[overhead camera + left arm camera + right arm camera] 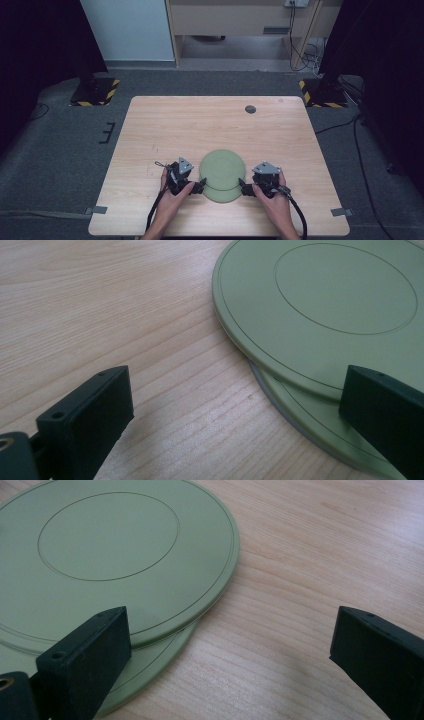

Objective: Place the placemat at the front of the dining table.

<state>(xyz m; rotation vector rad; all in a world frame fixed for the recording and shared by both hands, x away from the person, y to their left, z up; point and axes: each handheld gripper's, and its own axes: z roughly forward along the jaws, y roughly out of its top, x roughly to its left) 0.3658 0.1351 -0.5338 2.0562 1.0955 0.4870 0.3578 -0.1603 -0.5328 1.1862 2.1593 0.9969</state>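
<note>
Two flat green plates lie stacked on the wooden table (215,120), the upper plate (222,167) shifted a little away from me over the lower plate (221,194). My left gripper (201,185) sits at the stack's left edge, open, with nothing between its jaws. In the left gripper view the upper plate (320,305) overlaps the lower plate (320,427) beside one black fingertip (385,410). My right gripper (243,186) rests at the stack's right edge, also open and empty. The right gripper view shows the upper plate (110,555) over the lower plate (150,665).
A small dark round spot (250,109) marks the table's far side. Bare wood stretches beyond the plates. Grey tape tabs (97,210) hold the table's front corners. Dark carpet, cables and stand bases surround the table.
</note>
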